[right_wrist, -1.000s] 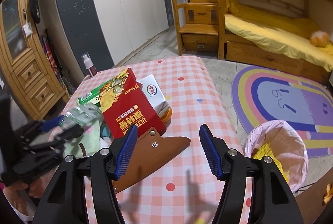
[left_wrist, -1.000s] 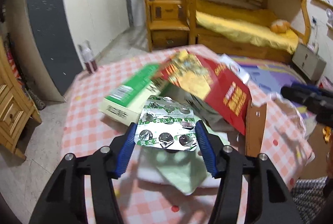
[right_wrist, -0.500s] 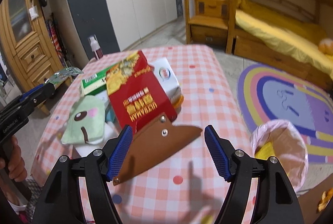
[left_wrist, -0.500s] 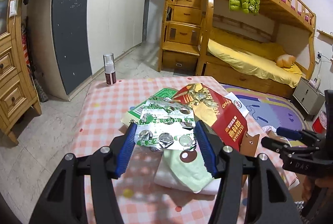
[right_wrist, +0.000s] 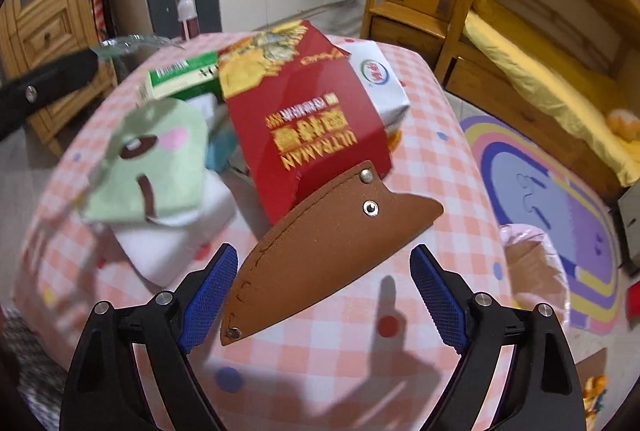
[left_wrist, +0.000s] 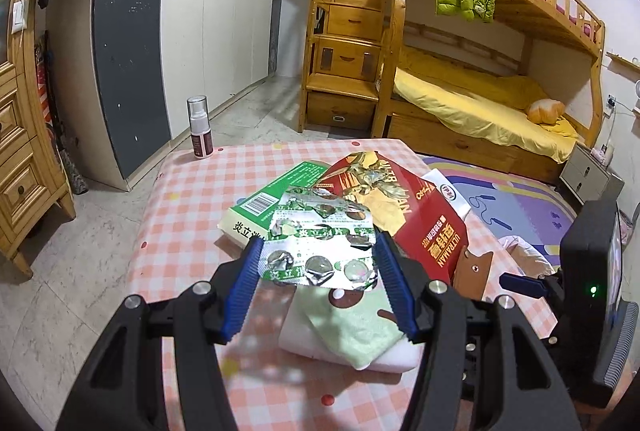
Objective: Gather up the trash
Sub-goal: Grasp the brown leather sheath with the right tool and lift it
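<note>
My left gripper (left_wrist: 318, 255) is shut on a used silver-and-green blister pack (left_wrist: 320, 239) and holds it above the pink checked table (left_wrist: 180, 231). The pack also shows in the right wrist view (right_wrist: 128, 45) at the upper left. My right gripper (right_wrist: 324, 291) is open and empty, its fingertips on either side of a brown leather sheath (right_wrist: 328, 251) without touching it. A red Ultraman box (right_wrist: 304, 111), a green-and-white medicine box (left_wrist: 276, 199), a white carton (right_wrist: 378, 79) and a green frog cloth (right_wrist: 152, 159) on a white pad lie on the table.
A pink-lined trash bin (right_wrist: 532, 263) stands on the floor right of the table. A spray bottle (left_wrist: 199, 127) stands at the table's far left corner. A wooden bunk bed (left_wrist: 480, 103), wardrobe (left_wrist: 180, 31) and rainbow rug (right_wrist: 560, 199) lie beyond.
My left gripper has lifted the blister pack up and back from the pile. My right gripper has moved down and closer to the brown sheath.
</note>
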`<state>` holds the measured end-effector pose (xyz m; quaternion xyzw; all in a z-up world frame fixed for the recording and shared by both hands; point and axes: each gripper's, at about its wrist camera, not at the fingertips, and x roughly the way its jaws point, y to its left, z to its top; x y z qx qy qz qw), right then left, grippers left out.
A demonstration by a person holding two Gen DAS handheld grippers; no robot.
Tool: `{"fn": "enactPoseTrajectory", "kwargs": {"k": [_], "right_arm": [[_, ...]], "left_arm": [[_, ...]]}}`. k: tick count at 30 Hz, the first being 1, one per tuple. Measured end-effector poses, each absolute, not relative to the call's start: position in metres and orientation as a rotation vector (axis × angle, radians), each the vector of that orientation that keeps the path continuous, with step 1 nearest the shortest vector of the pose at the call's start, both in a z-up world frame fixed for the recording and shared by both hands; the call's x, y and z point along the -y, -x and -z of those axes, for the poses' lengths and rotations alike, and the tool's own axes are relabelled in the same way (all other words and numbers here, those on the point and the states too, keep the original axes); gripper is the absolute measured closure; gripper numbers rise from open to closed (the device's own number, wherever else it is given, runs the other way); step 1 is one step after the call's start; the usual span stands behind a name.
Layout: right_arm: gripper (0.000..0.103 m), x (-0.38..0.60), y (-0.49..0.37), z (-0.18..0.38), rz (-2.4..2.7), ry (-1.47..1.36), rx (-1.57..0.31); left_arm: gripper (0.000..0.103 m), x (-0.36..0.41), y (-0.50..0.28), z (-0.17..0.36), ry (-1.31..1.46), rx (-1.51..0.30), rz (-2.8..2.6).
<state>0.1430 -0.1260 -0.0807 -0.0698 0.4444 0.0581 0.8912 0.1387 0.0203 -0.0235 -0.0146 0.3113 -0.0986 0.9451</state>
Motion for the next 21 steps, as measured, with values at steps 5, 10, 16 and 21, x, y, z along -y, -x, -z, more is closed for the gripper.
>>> {"fn": "enactPoseTrajectory", "kwargs": {"k": [5, 10, 16, 21], "right_arm": [[0.016, 0.154, -0.138, 0.085, -0.092, 0.139, -0.957], [0.017, 0.184, -0.131, 0.089, -0.059, 0.118, -0.971], [0.028, 0.203, -0.127, 0.079, -0.084, 0.019, -0.924], [0.033, 0.195, -0.134, 0.077, -0.088, 0.007, -0.919]], "left_arm": [[0.047, -0.019, -0.137, 0.024, 0.026, -0.633, 0.21], [0.047, -0.016, -0.137, 0.022, 0.029, -0.632, 0.22], [0.047, -0.005, -0.138, 0.022, 0.026, -0.633, 0.239], [0.047, 0.006, -0.137, 0.024, 0.011, -0.634, 0.249]]}}
